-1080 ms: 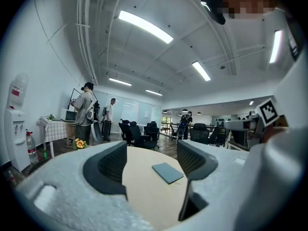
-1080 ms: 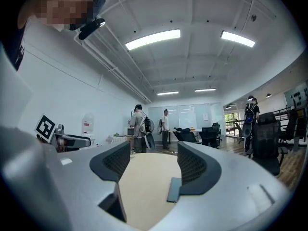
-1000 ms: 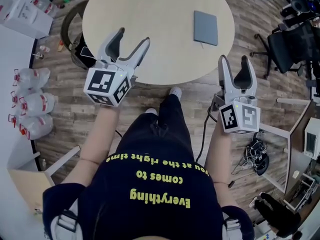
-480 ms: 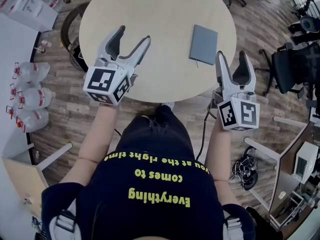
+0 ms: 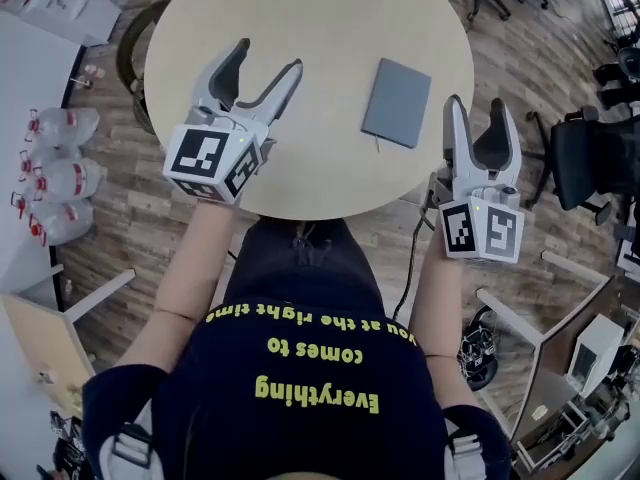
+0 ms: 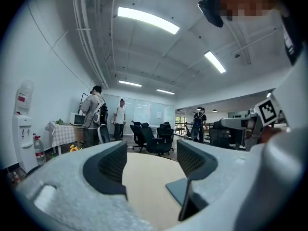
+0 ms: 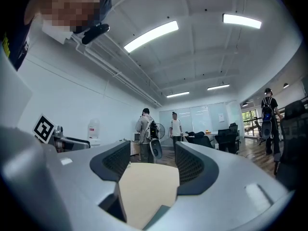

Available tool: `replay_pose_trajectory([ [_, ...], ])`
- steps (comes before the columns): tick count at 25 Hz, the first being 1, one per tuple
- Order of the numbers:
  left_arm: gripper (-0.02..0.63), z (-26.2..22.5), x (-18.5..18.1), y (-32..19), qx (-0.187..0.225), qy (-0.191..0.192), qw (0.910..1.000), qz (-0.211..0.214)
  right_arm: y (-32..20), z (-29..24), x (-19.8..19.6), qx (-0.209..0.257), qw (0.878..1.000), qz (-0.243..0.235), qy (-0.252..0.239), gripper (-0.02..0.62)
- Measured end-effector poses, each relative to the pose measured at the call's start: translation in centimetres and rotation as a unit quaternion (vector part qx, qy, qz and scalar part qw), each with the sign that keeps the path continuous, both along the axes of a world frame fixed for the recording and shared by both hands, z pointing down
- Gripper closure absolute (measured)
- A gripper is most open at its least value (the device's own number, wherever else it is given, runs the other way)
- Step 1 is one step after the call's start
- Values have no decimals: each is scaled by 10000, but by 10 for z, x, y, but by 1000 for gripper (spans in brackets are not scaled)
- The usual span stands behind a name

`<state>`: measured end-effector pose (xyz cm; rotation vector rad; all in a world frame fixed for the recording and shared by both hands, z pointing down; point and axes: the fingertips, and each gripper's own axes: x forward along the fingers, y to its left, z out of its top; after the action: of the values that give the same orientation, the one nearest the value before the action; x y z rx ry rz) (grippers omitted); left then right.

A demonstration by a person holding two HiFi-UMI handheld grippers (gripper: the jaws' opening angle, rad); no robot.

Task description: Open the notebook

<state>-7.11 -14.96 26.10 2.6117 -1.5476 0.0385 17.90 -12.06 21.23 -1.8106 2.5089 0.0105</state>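
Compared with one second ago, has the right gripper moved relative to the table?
Yes. The right gripper has come forward beside the table; its fingers are now level with the notebook, not short of it.

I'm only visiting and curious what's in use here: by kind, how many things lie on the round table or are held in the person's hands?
Grey notebook: 1
Grippers: 2, the left gripper and the right gripper, both open and empty
Total: 3
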Motion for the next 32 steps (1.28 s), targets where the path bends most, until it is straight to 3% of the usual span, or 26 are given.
replay_pose_trajectory([
  [11, 283, 33, 20, -26, -173, 136, 9989, 411, -7, 45, 18, -439, 9960, 717, -291, 291],
  [18, 291, 55, 38, -44, -263, 107, 9977, 619, -14, 88, 32, -886, 9915, 923, -216, 343],
  [26, 322, 99, 52, -49, -592, 63, 9954, 755, -25, 161, 43, -1774, 9783, 803, -707, 391],
  [32, 328, 127, 59, -50, -773, -17, 9934, 844, -27, 236, 48, -2645, 9599, 704, -605, 411],
])
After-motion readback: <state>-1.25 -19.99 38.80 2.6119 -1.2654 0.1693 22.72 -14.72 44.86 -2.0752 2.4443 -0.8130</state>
